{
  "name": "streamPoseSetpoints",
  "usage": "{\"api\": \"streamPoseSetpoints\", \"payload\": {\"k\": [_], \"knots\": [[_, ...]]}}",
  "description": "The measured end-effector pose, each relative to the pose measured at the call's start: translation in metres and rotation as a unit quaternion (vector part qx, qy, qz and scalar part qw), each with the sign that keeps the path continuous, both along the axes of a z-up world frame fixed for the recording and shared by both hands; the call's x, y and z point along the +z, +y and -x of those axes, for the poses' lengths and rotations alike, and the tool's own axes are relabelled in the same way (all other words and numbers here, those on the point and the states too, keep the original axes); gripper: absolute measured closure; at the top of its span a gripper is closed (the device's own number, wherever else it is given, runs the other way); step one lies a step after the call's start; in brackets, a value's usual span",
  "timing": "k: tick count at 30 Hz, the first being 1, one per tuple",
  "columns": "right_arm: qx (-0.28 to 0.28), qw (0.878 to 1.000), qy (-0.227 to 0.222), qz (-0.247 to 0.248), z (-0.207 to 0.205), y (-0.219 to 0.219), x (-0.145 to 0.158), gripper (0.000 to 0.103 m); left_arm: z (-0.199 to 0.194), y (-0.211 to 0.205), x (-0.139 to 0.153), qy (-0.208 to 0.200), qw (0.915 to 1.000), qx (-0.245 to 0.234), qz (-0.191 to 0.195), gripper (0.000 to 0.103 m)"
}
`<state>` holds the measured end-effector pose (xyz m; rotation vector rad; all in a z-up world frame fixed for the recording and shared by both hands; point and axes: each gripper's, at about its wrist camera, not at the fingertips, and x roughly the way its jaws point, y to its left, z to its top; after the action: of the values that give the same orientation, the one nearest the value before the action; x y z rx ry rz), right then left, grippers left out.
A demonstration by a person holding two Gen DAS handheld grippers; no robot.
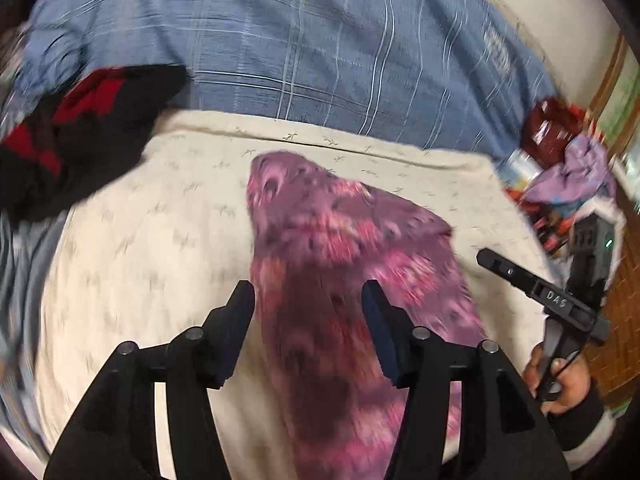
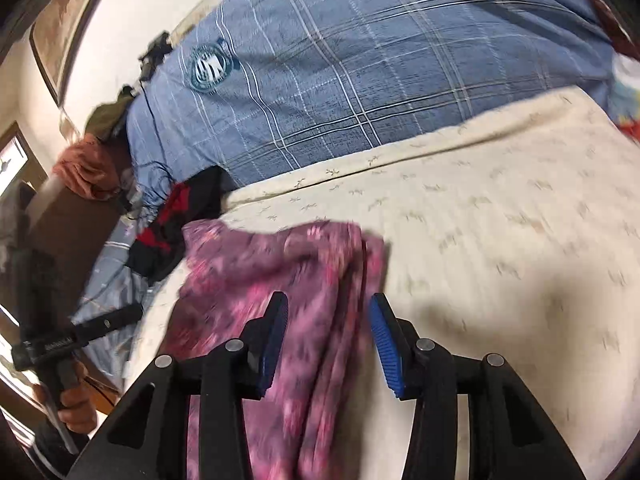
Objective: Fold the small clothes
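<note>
A small purple-pink patterned garment (image 1: pixel 340 264) lies on a cream cloth (image 1: pixel 160 220) spread over the bed; it also shows in the right wrist view (image 2: pixel 280 272), with folded layers along its right edge. My left gripper (image 1: pixel 308 300) is open and empty, hovering over the garment's near part. My right gripper (image 2: pixel 328 312) is open and empty, above the garment's right edge. The right gripper also shows at the right of the left wrist view (image 1: pixel 540 292), and the left gripper at the left of the right wrist view (image 2: pixel 80 332).
A blue checked bedsheet (image 1: pixel 320 40) covers the bed behind the cream cloth (image 2: pixel 500 220). A black and red garment (image 1: pixel 80 132) lies at the left, also seen in the right wrist view (image 2: pixel 172 220). A heap of coloured clothes (image 1: pixel 560 160) sits at the right edge.
</note>
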<state>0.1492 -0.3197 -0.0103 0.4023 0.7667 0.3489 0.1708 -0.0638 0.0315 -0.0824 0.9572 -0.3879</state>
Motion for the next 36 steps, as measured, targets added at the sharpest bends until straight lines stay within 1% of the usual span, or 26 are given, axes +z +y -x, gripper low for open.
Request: {"api": "streamPoseSetpoints", "payload": {"k": [3, 4, 5, 6, 8, 9, 10, 11, 12, 13, 14, 15, 18, 19, 21, 22, 23, 24, 25, 26, 27, 28, 29, 31, 33, 36], "knots": [[0.011, 0.999, 0.013, 0.029, -0.036, 0.019, -0.01, 0.058, -0.043, -0.023, -0.023, 0.028, 0.9987, -0.007, -0.042, 0.049], [0.017, 0.998, 0.025, 0.055, -0.052, 0.026, -0.016, 0.064, -0.052, -0.028, -0.029, 0.035, 0.9979, -0.005, -0.054, 0.05], [0.023, 0.998, 0.032, 0.053, -0.061, 0.028, -0.019, 0.089, -0.067, -0.033, -0.03, 0.043, 0.9973, -0.004, -0.059, 0.055], [0.029, 0.999, 0.033, 0.031, -0.067, 0.026, -0.019, 0.093, -0.079, -0.037, -0.029, 0.044, 0.9976, -0.004, -0.054, 0.058], [0.003, 1.0, 0.025, -0.016, -0.076, 0.013, -0.017, 0.093, -0.094, -0.042, -0.035, 0.032, 0.9976, 0.006, -0.061, 0.058], [-0.01, 0.998, 0.044, -0.032, -0.083, 0.006, -0.025, 0.093, -0.103, -0.045, -0.042, 0.037, 0.9966, 0.01, -0.072, 0.058], [-0.016, 0.997, 0.069, -0.032, -0.09, 0.005, -0.035, 0.093, -0.114, -0.05, -0.054, 0.058, 0.9944, 0.013, -0.088, 0.058], [-0.022, 0.996, 0.09, -0.015, -0.095, 0.005, -0.046, 0.096, -0.124, -0.051, -0.064, 0.079, 0.9923, 0.017, -0.094, 0.056], [-0.019, 0.996, 0.092, -0.014, -0.096, 0.004, -0.051, 0.096, -0.128, -0.049, -0.062, 0.077, 0.9928, 0.02, -0.09, 0.056], [-0.018, 0.995, 0.089, -0.029, -0.093, -0.001, -0.048, 0.094, -0.129, -0.045, -0.054, 0.077, 0.9934, 0.021, -0.083, 0.056], [-0.023, 0.995, 0.09, -0.04, -0.089, -0.006, -0.044, 0.087, -0.132, -0.038, -0.044, 0.081, 0.994, 0.024, -0.069, 0.057], [-0.03, 0.995, 0.088, -0.047, -0.084, -0.011, -0.039, 0.082, -0.131, -0.025, -0.029, 0.079, 0.9953, 0.03, -0.046, 0.057], [-0.012, 0.997, 0.038, -0.059, -0.058, -0.017, -0.013, 0.081, -0.119, -0.004, 0.005, 0.057, 0.9978, 0.033, -0.004, 0.057], [0.01, 0.998, 0.012, -0.065, -0.046, -0.012, -0.004, 0.081, -0.108, 0.0, 0.012, 0.052, 0.9981, 0.033, 0.007, 0.056], [0.044, 0.997, -0.009, -0.062, -0.032, 0.0, 0.0, 0.081, -0.096, -0.002, 0.013, 0.053, 0.9983, 0.021, 0.013, 0.056], [0.064, 0.996, -0.012, -0.052, -0.026, 0.012, -0.006, 0.082, -0.09, -0.006, 0.006, 0.057, 0.9982, 0.016, 0.0, 0.056], [0.071, 0.997, -0.001, -0.033, -0.025, 0.021, -0.013, 0.085, -0.089, -0.012, -0.005, 0.068, 0.9973, 0.013, -0.022, 0.055], [0.072, 0.997, 0.031, 0.012, -0.026, 0.033, -0.033, 0.086, -0.088, -0.016, -0.017, 0.081, 0.9959, 0.009, -0.039, 0.052], [0.072, 0.996, 0.042, 0.037, -0.027, 0.039, -0.045, 0.09, -0.085, -0.017, -0.021, 0.078, 0.9959, 0.013, -0.044, 0.049], [0.064, 0.997, 0.02, 0.037, -0.021, 0.039, -0.042, 0.091, -0.084, -0.014, -0.014, 0.075, 0.9963, 0.019, -0.039, 0.05], [0.057, 0.997, 0.021, 0.043, -0.017, 0.039, -0.036, 0.09, -0.082, -0.009, -0.003, 0.083, 0.9959, 0.023, -0.026, 0.051], [0.054, 0.997, 0.023, 0.044, -0.009, 0.04, -0.026, 0.083, -0.079, -0.005, 0.006, 0.084, 0.9961, 0.024, -0.011, 0.052], [0.058, 0.998, 0.011, 0.035, 0.001, 0.04, -0.019, 0.083, -0.072, 0.0, 0.017, 0.08, 0.9966, 0.022, 0.003, 0.052], [0.082, 0.996, -0.014, 0.023, 0.027, 0.041, -0.009, 0.081, -0.047, 0.002, 0.039, 0.058, 0.9982, 0.009, 0.009, 0.052], [0.099, 0.995, -0.015, 0.03, 0.047, 0.044, -0.017, 0.078, -0.021, -0.005, 0.051, 0.041, 0.999, -0.013, -0.007, 0.05], [0.1, 0.993, 0.006, 0.063, 0.061, 0.048, -0.047, 0.078, 0.0, -0.021, 0.037, 0.046, 0.9955, -0.043, -0.071, 0.045]]}}
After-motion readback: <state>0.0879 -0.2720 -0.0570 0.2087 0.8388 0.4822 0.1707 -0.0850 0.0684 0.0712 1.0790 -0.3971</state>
